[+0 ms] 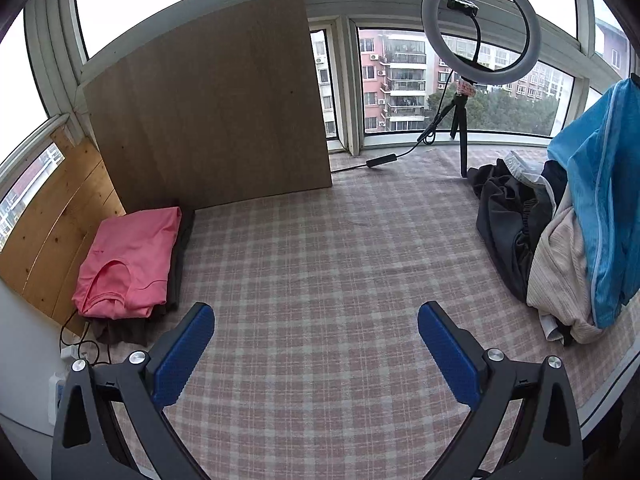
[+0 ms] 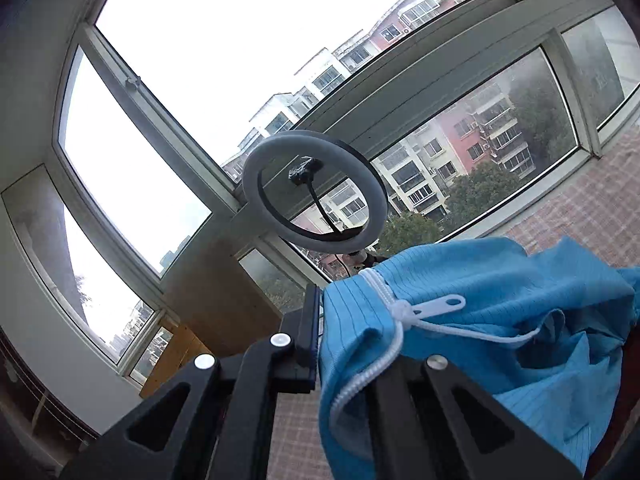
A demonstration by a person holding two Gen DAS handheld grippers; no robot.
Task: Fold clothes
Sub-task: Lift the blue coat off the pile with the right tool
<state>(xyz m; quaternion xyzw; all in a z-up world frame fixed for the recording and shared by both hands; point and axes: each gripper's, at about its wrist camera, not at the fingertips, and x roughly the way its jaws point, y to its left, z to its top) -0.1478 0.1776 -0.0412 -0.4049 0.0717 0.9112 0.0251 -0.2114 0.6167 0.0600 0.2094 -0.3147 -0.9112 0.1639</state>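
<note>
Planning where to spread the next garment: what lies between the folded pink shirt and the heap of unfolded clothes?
Only bare checked cloth lies between the pink shirt and the clothes heap, as the left wrist view shows.

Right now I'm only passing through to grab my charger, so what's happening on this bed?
Someone is folding laundry with two handheld grippers. The right gripper is shut on a blue zip-up garment, lifted off the unfolded pile. The left gripper hangs open and empty over the checked sheet. A pink shirt lies folded.

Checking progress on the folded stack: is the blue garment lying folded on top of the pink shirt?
No, the blue garment hangs lifted at the right, far from the pink shirt.
</note>
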